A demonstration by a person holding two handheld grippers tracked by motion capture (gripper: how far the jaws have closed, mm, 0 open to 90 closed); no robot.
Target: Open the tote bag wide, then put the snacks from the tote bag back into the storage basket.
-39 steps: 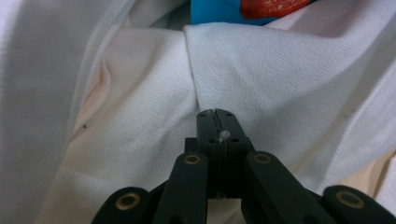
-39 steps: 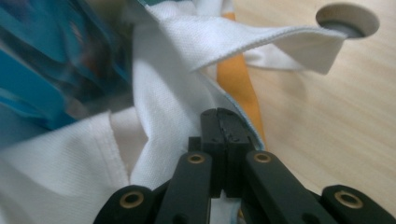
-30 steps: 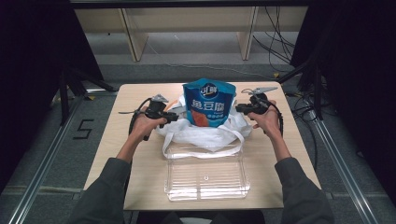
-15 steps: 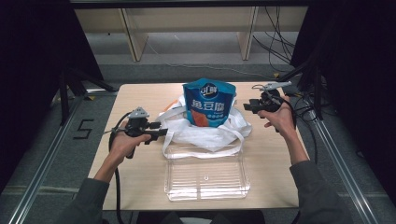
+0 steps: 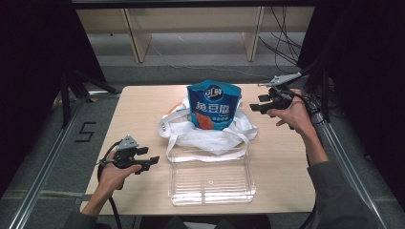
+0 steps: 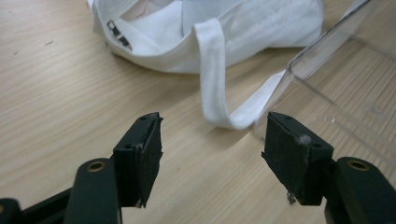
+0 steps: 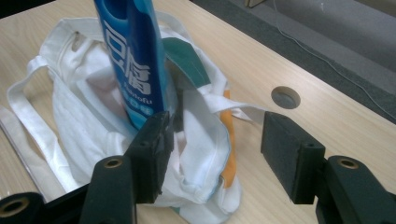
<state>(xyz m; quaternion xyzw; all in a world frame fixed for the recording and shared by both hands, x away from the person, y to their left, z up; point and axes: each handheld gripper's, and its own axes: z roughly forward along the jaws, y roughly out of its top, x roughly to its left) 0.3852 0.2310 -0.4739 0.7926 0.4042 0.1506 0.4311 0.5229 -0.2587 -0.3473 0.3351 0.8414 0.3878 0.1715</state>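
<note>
A blue snack bag (image 5: 213, 106) stands upright inside a white cloth tote (image 5: 205, 133) at the table's middle; it also shows as the blue bag (image 7: 133, 60) in the white tote (image 7: 93, 121). My left gripper (image 5: 154, 162) sits low at the front left, its jaws just opened wide, nothing between them (image 6: 212, 151); a tote strap (image 6: 215, 79) and the clear tray (image 6: 336, 79) lie ahead. My right gripper (image 5: 254, 104) hovers right of the bag, jaws just opened, empty (image 7: 215, 156).
A clear plastic tray (image 5: 210, 179) lies in front of the tote near the table's front edge. A round hole (image 7: 285, 97) marks the tabletop by the tote. Cables trail from both grippers, and shelving stands behind the table.
Both grippers let go of the tote and opened. My left hand pulled back toward the front left of the table; my right hand lifted and drew to the right.
</note>
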